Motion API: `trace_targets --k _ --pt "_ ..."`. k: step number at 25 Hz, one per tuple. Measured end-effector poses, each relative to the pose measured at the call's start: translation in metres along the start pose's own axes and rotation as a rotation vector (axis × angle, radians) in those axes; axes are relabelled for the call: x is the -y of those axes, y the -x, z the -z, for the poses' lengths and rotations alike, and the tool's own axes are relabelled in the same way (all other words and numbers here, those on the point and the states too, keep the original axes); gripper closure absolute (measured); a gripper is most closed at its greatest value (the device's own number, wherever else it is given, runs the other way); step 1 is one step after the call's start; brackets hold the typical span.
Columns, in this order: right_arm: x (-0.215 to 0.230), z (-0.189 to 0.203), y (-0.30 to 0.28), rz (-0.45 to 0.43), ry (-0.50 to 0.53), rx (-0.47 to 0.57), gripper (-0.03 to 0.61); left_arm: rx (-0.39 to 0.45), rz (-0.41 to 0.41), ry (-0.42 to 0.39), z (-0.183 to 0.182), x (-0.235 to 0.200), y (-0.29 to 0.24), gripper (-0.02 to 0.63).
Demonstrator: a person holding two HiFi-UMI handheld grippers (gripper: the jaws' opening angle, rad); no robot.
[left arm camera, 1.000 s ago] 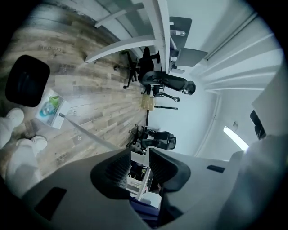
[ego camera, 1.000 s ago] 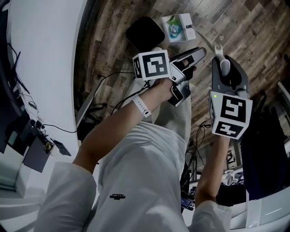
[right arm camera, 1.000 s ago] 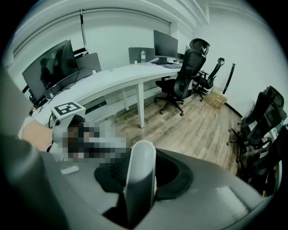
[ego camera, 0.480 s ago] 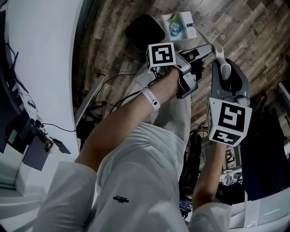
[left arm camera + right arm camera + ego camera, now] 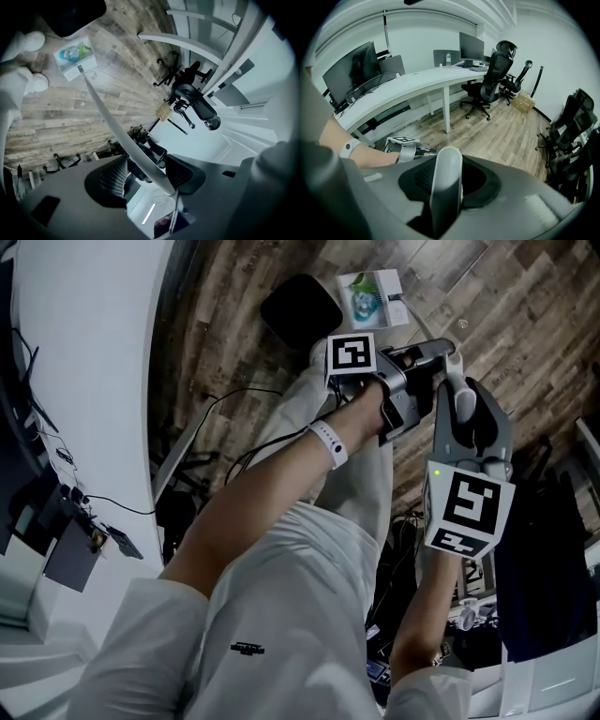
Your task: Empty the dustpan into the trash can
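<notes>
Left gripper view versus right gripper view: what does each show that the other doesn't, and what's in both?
Only the left gripper view shows the printed box lying on the floor, with the white handle reaching toward it. Only the right gripper view shows the monitors on the desk and the person's wristband. Both show the wood plank floor, black office chairs and that white handle.

Dim, cool light; strong fisheye warp, black vignette at edges.
</notes>
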State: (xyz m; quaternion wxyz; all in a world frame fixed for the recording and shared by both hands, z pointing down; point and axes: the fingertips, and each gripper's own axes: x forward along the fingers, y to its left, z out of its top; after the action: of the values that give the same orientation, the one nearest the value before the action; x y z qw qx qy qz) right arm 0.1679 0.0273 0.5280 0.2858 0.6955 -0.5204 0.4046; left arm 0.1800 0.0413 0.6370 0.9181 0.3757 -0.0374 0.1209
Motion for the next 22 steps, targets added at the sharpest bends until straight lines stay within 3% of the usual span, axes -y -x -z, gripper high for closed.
trace_targets --k 4,12,22 --pt "-0.002 0.001 0.000 0.000 -0.007 0.003 0.454 -0.029 0.039 0.072 0.007 0.002 -0.010 0.371" --pt "0.001 0.008 0.003 0.013 -0.015 0.007 0.456 0.019 0.085 0.259 0.011 0.000 -0.012 0.445" --pt "0.002 0.019 0.024 0.051 -0.044 0.028 0.457 0.033 0.073 0.294 0.031 -0.007 -0.009 0.460"
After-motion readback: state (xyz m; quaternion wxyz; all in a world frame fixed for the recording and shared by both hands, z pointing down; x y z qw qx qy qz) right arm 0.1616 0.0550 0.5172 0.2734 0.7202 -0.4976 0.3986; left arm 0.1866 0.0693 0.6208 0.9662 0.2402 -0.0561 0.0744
